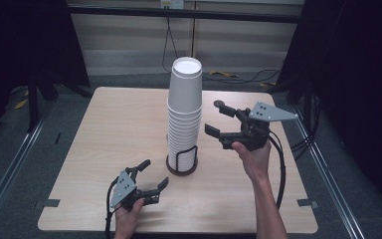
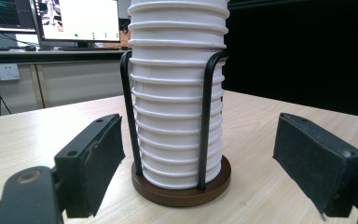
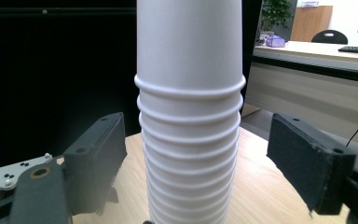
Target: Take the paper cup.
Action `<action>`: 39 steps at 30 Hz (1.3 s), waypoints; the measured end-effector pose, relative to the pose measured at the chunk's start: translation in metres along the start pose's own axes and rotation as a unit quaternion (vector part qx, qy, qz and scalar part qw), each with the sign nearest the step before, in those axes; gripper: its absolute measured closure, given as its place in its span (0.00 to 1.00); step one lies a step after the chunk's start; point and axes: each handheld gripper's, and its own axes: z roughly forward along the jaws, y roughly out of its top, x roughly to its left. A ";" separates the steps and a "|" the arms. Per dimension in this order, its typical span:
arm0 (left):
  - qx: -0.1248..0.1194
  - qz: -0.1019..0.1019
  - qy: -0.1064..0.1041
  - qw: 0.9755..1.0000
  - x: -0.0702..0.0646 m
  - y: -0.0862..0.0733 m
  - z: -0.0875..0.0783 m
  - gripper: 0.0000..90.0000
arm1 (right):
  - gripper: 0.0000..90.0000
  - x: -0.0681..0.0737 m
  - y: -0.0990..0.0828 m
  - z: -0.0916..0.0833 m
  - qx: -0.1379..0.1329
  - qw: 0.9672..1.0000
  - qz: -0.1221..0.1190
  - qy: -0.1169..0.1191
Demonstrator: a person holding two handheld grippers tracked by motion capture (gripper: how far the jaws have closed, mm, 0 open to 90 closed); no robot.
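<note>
A tall stack of white paper cups (image 1: pixel 185 114) stands in a black wire holder on a round brown base (image 1: pixel 181 169) at the middle of the wooden table (image 1: pixel 109 129). My right gripper (image 1: pixel 214 118) is raised just right of the stack at mid-height, open, with nothing between its jaws. In the right gripper view the stack (image 3: pixel 189 116) rises ahead between the spread jaws of the gripper (image 3: pixel 196 172). My left gripper (image 1: pixel 154 173) sits low near the table's front, left of the base, open and holding nothing. The left gripper view faces the holder's base (image 2: pixel 182 191) and the lower cups (image 2: pixel 177 93).
Dark curtains and black frame posts (image 1: pixel 32 94) flank the table. Cables (image 1: pixel 229 75) lie on the floor behind it. Monitors (image 2: pixel 79 18) stand on a desk beyond the table in the left gripper view.
</note>
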 end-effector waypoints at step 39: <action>-0.001 -0.001 -0.003 1.000 0.000 0.000 0.000 0.18 | 0.15 -0.001 0.106 0.069 0.066 0.996 -0.034 0.052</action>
